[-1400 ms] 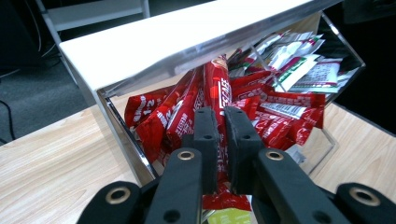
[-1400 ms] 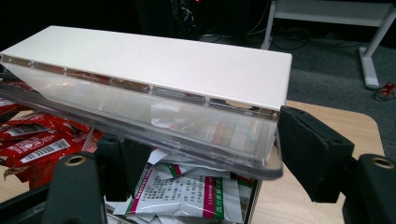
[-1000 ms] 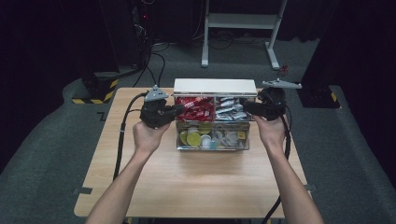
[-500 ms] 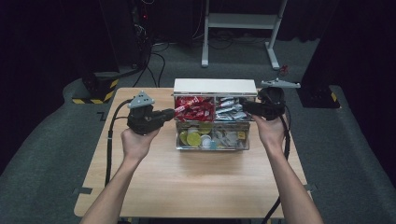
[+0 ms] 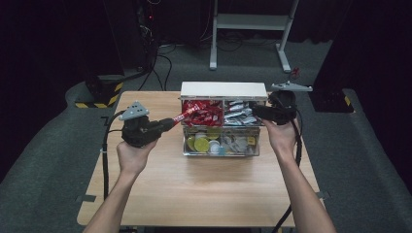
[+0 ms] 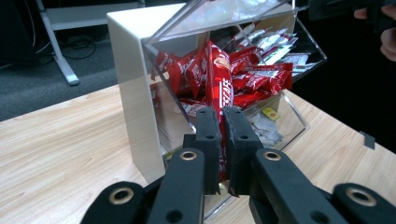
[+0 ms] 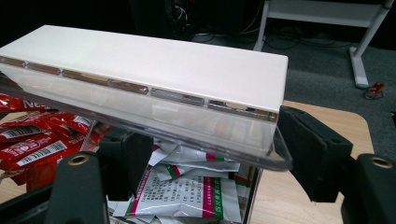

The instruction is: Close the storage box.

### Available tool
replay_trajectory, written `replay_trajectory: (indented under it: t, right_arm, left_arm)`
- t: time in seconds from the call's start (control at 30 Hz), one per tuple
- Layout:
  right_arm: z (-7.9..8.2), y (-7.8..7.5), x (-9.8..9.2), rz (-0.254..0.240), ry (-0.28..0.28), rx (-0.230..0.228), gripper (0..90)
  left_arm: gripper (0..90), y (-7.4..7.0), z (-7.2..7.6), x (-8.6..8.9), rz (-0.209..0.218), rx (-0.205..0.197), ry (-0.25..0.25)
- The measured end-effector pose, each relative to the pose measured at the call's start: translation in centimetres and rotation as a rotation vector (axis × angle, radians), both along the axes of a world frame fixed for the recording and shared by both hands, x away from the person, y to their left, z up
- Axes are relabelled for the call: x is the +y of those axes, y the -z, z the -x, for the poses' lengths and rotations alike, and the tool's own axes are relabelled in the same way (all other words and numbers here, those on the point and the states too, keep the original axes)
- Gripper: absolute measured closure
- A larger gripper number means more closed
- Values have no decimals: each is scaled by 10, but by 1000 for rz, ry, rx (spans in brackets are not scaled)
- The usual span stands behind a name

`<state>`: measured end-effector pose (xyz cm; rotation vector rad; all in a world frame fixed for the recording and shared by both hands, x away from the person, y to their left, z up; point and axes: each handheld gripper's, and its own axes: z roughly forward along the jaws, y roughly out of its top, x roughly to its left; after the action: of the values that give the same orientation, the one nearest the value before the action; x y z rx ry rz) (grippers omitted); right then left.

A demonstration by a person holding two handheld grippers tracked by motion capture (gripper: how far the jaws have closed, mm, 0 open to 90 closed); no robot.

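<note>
The left gripper (image 5: 170,123) has drawn leftward out of the clear acrylic organiser box (image 5: 221,145), jaws clenched on a red instant-coffee stick sachet (image 6: 219,88).
The sachet hangs just left of the box near the counter's (image 5: 204,194) far edge; the right gripper (image 5: 256,110) clamps the box's raised clear lid (image 7: 154,126).

The lower end of the red sachet (image 6: 219,93) is hidden between the black jaws of the left tool (image 6: 222,140). The print on the white sachets (image 7: 187,193) under the clear lid (image 7: 154,123) is blurred beyond reading. The small items (image 5: 218,143) below that lid are too small to be told apart.
</note>
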<state>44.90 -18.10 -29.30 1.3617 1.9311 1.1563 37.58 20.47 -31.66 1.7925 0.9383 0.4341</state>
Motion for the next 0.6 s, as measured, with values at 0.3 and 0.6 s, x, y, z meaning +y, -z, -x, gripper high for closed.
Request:
replay_trajectory:
  t: [0.3,0.6]
  right_arm:
    - [0,0,0,1,0,1,288]
    - [0,0,0,-8,3,4,287]
  left_arm:
    - [861,-1,9,14,21,-4,-33]
    - [860,0,14,24,40,2,-47]
